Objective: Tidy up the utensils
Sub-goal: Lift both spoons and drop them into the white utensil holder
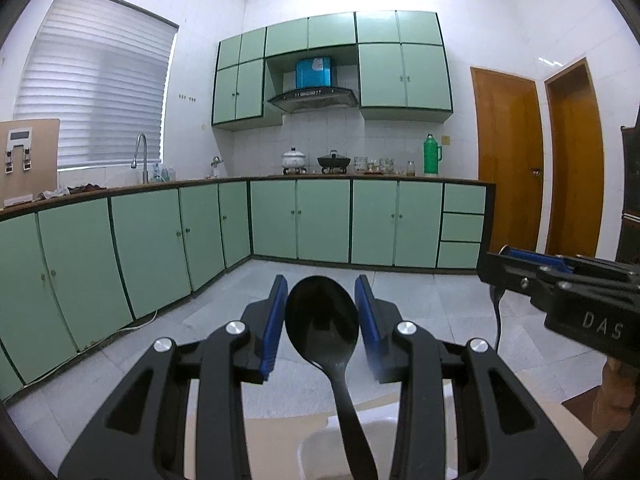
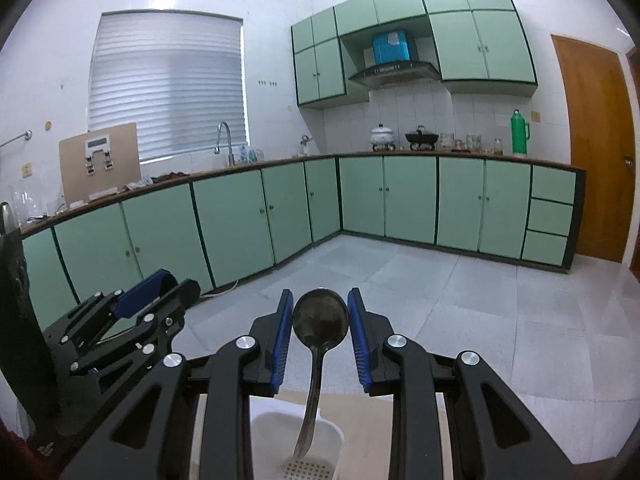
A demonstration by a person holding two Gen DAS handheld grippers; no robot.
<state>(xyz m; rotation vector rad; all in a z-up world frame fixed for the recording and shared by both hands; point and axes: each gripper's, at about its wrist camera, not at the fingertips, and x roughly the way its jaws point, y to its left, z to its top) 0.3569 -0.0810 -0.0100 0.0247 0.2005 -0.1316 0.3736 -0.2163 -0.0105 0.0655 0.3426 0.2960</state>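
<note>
Left wrist view: the left hand-held gripper [image 1: 321,316] stands spread around a black spoon [image 1: 322,322] above the white holder [image 1: 384,440].

Right wrist view: the right hand-held gripper [image 2: 320,326] brackets a metal spoon [image 2: 320,320] standing in that holder; each should likely close squarely before lifting.

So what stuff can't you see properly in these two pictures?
- Left wrist view: the black spoon handle's lower end is cut off by the bottom edge, and whether the left hand-held gripper pads touch its bowl is unclear.
- Right wrist view: the metal spoon handle's tip and the white container are partly hidden by the right hand-held gripper.
- Both views: the counter jars are too small to identify.
</note>
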